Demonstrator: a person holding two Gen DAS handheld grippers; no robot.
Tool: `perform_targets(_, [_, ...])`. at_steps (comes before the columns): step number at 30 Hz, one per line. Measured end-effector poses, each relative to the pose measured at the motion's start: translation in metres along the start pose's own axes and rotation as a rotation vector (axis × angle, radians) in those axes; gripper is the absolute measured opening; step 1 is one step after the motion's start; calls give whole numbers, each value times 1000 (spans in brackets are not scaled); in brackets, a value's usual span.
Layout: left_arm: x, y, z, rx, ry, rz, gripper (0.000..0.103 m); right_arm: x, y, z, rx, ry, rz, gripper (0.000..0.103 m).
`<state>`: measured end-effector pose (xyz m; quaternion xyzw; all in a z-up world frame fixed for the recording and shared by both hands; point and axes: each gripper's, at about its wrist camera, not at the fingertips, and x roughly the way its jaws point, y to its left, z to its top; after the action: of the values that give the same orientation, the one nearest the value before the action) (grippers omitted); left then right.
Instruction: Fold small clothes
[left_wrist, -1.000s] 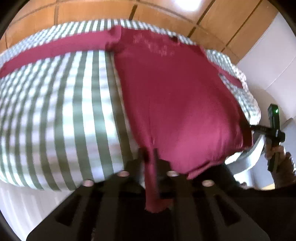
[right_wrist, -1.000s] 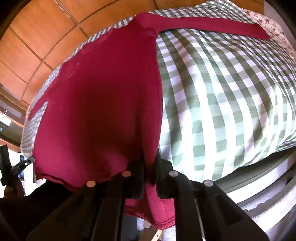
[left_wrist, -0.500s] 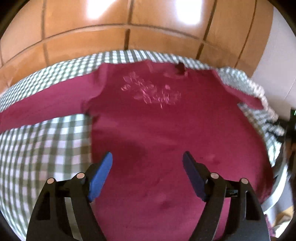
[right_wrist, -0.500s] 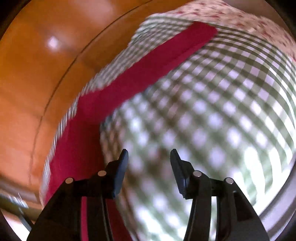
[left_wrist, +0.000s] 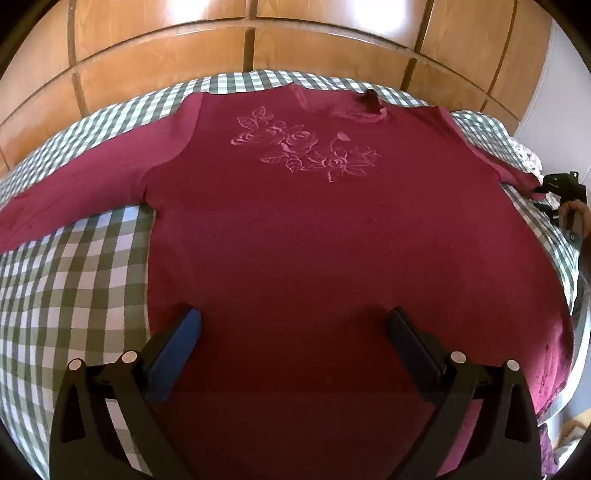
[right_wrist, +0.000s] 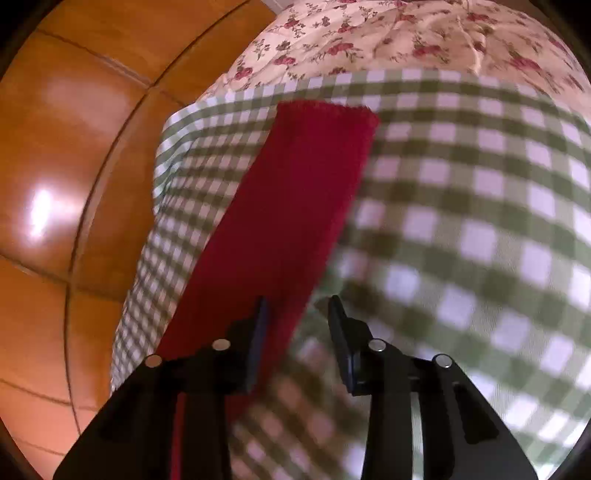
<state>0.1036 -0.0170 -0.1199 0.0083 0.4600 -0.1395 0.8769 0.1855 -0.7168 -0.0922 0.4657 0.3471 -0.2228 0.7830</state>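
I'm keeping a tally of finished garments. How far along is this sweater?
Done: the sweater lies flat, face up, on the checked cover, both sleeves out. In hand: nothing; the left hand-held gripper has just opened wide above the hem, and the right hand-held gripper, closing, hovers by the sleeve. Left: every fold.

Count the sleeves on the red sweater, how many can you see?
2. One sleeve lies stretched out to the left across the checked bedspread. The other sleeve runs out to the right, toward the flowery pillow.
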Motion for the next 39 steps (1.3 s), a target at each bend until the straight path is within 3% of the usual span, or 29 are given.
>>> perform_targets(2, [1,1,1,0,0,1,99,8,9,5,-49,8,-33,8])
perform_targets(4, [2,1,1,-2,-2,4,99,1,25,5,-128,-16,-55,7])
perform_targets(10, [2,3,1,-6,-2,-4,99,-37,104,-28,-348,-59,133,6])
perform_targets(13, [1,5,2,-9,3,-17,99,-47,149,-66,-477,-34,209,6])
perform_targets(19, [-3,7,5,-17,26,-31,99,-40,224,-172,-704,88,313,6])
perform_targets(23, [-7,7,9,-28,56,-38,99,-24,256,-250,-833,190,336,6])
perform_targets(28, [-20,11,21,-49,5,-42,99,-14,271,-326,-976,260,349,7])
perform_targets(30, [-25,16,27,-78,-12,-42,99,-15,273,-345,-1013,286,361,12])
perform_targets(32, [-28,21,33,-112,-29,-57,99,-17,268,-357,-1033,292,359,26])
perform_targets(33, [-29,23,35,-125,-38,-56,99,-19,263,-358,-1022,294,360,39])
perform_targets(35, [-29,27,42,-158,-41,-89,99,-22,254,-358,-1004,295,369,42])
perform_targets(37, [-26,31,49,-200,-22,-133,99,-30,235,-354,-973,287,374,60])
perform_targets(39, [-25,31,57,-220,-27,-138,99,-38,218,-351,-952,285,373,62])
